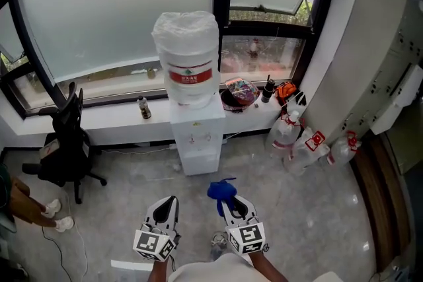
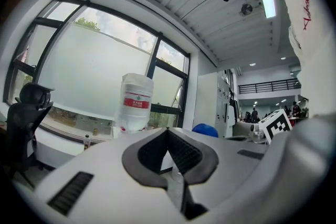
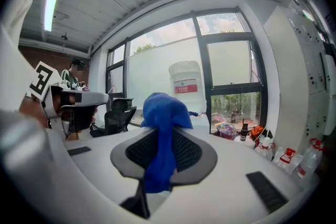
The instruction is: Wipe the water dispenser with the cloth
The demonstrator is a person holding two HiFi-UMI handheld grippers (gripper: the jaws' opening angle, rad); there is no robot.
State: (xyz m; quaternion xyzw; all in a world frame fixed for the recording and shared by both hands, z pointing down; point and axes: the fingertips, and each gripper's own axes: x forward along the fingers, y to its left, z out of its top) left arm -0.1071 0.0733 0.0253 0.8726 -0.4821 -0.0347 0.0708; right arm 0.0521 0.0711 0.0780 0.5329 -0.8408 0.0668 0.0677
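The white water dispenser (image 1: 197,139) stands by the window sill, with a big clear bottle (image 1: 187,56) with a red label on top. The bottle (image 2: 136,102) also shows in the left gripper view, and the bottle (image 3: 185,83) in the right gripper view. My right gripper (image 1: 228,203) is shut on a blue cloth (image 1: 221,190), which bunches above the jaws and hangs down between them as the cloth (image 3: 160,136). My left gripper (image 1: 168,207) is shut with nothing in it. Both grippers are held near my body, well short of the dispenser.
A black office chair (image 1: 65,152) stands at the left. Several plastic bottles (image 1: 310,144) sit on the floor at the right beside a white cabinet (image 1: 370,76). Small items lie on the sill (image 1: 112,112). A person's feet (image 1: 53,214) show at the far left.
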